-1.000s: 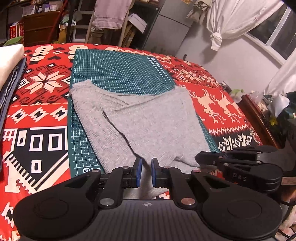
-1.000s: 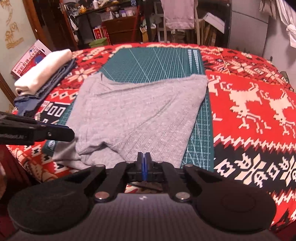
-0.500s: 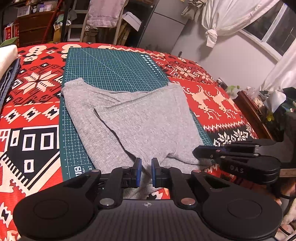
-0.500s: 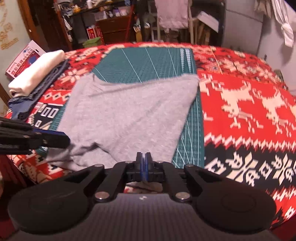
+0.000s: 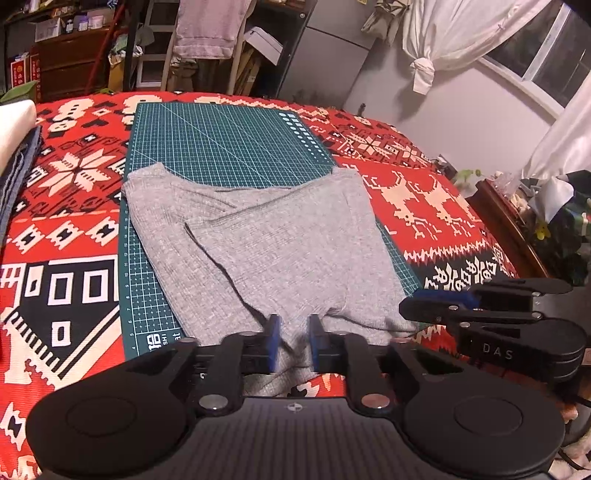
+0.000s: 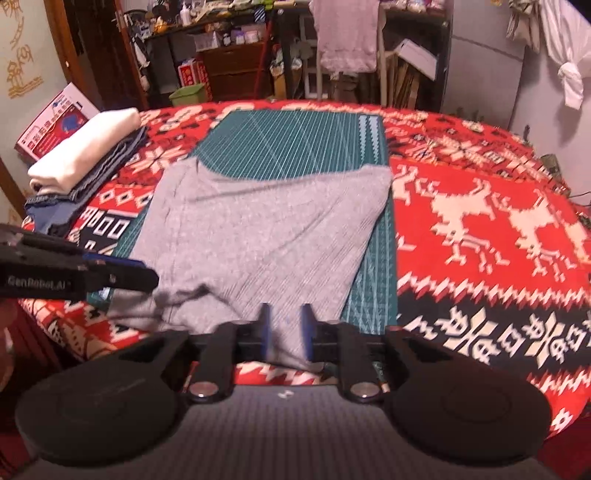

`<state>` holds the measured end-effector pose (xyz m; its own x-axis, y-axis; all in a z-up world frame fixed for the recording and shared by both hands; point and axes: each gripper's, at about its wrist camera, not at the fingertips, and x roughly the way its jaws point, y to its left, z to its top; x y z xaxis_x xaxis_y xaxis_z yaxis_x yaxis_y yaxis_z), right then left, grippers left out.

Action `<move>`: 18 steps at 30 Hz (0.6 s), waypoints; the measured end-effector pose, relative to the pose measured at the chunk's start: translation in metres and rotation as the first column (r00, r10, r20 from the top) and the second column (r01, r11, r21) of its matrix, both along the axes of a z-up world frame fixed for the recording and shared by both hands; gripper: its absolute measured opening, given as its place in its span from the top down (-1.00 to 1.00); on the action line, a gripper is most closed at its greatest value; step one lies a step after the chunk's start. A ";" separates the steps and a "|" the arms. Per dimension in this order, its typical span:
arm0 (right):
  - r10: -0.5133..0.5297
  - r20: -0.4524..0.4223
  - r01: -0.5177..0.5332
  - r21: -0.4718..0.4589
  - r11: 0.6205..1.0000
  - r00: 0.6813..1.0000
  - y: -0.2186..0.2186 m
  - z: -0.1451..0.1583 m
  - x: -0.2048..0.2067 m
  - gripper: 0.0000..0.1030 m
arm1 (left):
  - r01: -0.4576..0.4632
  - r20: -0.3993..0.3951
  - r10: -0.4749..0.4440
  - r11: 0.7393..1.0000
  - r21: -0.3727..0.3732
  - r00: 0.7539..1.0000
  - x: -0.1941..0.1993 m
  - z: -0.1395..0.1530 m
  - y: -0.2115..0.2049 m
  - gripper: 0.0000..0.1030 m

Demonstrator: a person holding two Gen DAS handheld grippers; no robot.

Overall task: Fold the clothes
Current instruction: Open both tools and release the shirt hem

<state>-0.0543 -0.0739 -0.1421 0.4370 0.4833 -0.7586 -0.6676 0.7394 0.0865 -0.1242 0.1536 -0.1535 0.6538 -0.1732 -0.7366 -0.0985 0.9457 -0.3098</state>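
Grey knit garment (image 5: 266, 251) lay across the green cutting mat (image 5: 221, 147) in the left wrist view, one layer lapped diagonally over another, its near hem sagging off the mat onto the red patterned blanket (image 5: 62, 206). The left gripper (image 5: 292, 345) stood with its blue pads a narrow gap apart and cloth showing between them, a wider gap than half a second before. The right gripper (image 5: 439, 301) hung side-on at the garment's near right corner; from here I could not tell its state. A knotted white curtain (image 5: 424, 44) and a window closed off the far right of the room, and a pale garment hung over a chair (image 5: 207, 26) beyond the bed.

Seen from the right wrist, the garment (image 6: 258, 229) covered the mat's (image 6: 295, 140) near half. The right gripper (image 6: 284, 332), pressed tight on the hem half a second earlier, had parted to a narrow gap with grey cloth behind it. Both tools letting go together suggested the hem had just been laid down, so this fold or pull looked finished and the cloth was left resting. The left gripper (image 6: 147, 275) reached in from the left edge. Folded clothes (image 6: 85, 147) were stacked on the blanket's (image 6: 480, 221) far left, with cluttered shelves (image 6: 229, 48) behind.
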 end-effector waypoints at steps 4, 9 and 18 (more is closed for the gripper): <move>-0.018 0.024 0.018 -0.001 1.000 1.000 -0.003 0.006 0.002 -0.03 | -0.008 0.026 0.007 0.999 0.053 1.000 -0.003 0.010 -0.007 0.32; -0.070 0.086 0.070 0.009 0.998 0.994 -0.008 0.012 0.002 -0.65 | -0.009 0.028 0.006 0.993 0.115 1.000 -0.001 0.016 -0.018 -0.56; -0.097 0.101 0.095 0.018 0.995 0.990 -0.008 0.018 0.003 -0.99 | -0.040 -0.001 0.040 0.997 0.061 0.999 0.005 0.020 -0.016 -0.71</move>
<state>-0.0511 -0.0823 -0.1246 0.5565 0.4452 -0.7015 -0.5995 0.7998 0.0320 -0.1197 0.1374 -0.1338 0.6575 -0.1015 -0.7466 -0.1374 0.9581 -0.2512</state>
